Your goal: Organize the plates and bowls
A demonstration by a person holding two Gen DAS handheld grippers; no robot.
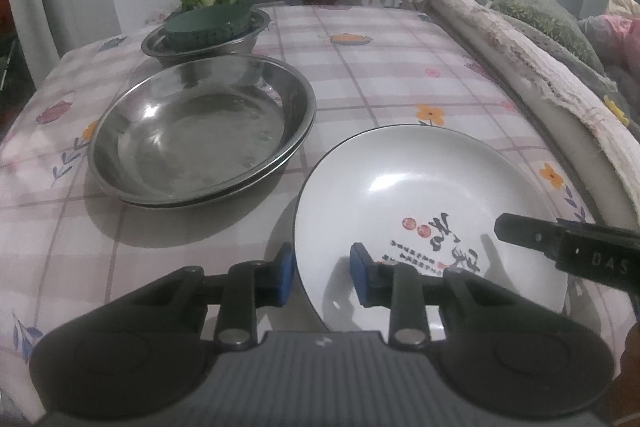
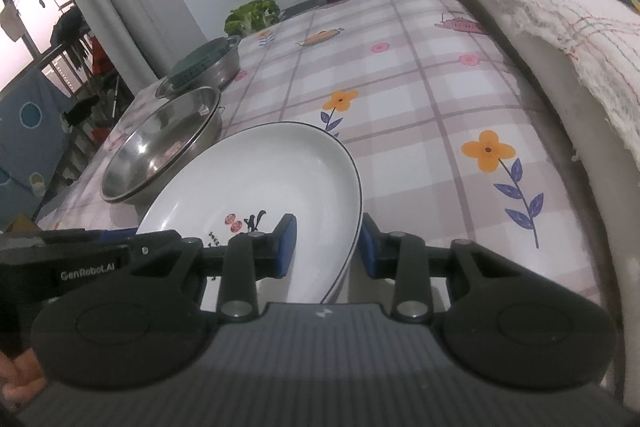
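Left wrist view: both grippers, left (image 1: 322,275) and right (image 2: 328,243), straddle the near rim of the white plate (image 1: 420,187), jaws parted, not clamped; close evenly before lifting toward the steel plates (image 1: 200,131) far left.

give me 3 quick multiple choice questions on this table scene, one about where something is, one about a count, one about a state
1. Where does the green colander sit?
A. inside the far steel bowl
B. on the white plate
C. bare on the tablecloth

2. How many orange dots are printed on the white plate?
A. none
B. two
C. five

3. How do the jaws of the right gripper stand at the white plate?
A. shut, away from the plate
B. open, one either side of its rim
C. open, above the steel pans

Answers:
1. A, the colander nests within that bowl's rim.
2. B, two dots sit beside the black calligraphy.
3. B, the right wrist view shows one blue pad inside the rim, the other outside, with gaps visible.
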